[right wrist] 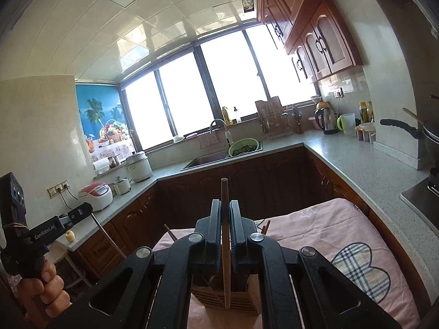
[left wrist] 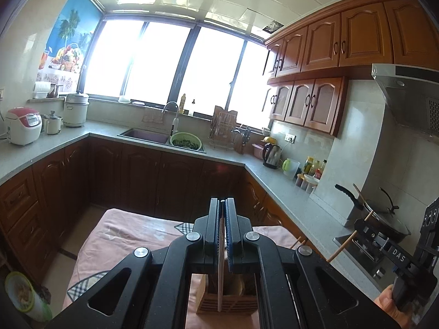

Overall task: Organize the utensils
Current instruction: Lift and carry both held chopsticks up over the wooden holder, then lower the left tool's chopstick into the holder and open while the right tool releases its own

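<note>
Above the wooden holder (right wrist: 225, 298), each hand-held gripper (left wrist: 222, 205) (right wrist: 225, 207), tilted slightly downward, pinches a chopstick (left wrist: 220, 271) (right wrist: 225, 246).

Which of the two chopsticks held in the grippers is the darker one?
The chopstick clamped in the right gripper is dark brown; the chopstick in the left gripper is pale, light wood.

This is a home kitchen: a speckled U-shaped counter (left wrist: 288, 189) runs under wide windows (left wrist: 164, 60), with a sink (left wrist: 145, 135) at its far edge, wooden wall cabinets (left wrist: 329, 44) above (a rice cooker (left wrist: 23, 124) and kettle (left wrist: 271, 155) stand near opposite corners), and a wok (left wrist: 384, 219) on the stove.
</note>
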A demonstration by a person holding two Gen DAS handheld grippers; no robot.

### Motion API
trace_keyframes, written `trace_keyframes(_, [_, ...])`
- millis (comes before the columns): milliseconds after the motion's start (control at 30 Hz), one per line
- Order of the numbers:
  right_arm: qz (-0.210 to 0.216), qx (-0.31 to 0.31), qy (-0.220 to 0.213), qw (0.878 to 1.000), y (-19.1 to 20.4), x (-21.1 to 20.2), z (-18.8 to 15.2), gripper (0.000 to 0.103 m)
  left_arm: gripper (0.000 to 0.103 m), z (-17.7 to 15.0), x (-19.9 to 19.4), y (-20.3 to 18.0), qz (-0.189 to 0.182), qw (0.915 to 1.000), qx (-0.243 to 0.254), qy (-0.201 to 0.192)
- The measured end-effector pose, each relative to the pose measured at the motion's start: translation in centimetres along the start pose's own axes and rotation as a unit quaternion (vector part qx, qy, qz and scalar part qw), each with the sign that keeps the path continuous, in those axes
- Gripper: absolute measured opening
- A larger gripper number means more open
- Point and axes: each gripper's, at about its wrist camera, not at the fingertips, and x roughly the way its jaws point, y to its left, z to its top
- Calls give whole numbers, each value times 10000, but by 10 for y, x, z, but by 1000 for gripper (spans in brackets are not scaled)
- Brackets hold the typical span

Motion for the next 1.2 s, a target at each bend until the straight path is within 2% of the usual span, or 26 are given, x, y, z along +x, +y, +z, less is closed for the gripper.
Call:
trace_keyframes(200, [-137,38,-92,9999,-6,28,6,5,2,-4,49,4,128,9998,-147,-50])
trace_keyframes(500, [-341,258,239,9988,-27,68,-31,5,2,-38,132,19,368,9963,-588,509])
trace_keyframes(667, [-370,396,479,9974,-39,84,-51,5,2,-49,163,24,418,9940,-683,751])
trace_keyframes(900, [-342,493,811,9949,-42,101,-69,5,3,-59,167,35,414,9925,-602,979])
trace_keyframes(1200, [-356,488,840,9946,-42,102,-68,5,4,-54,164,33,442,9921,-566,1029])
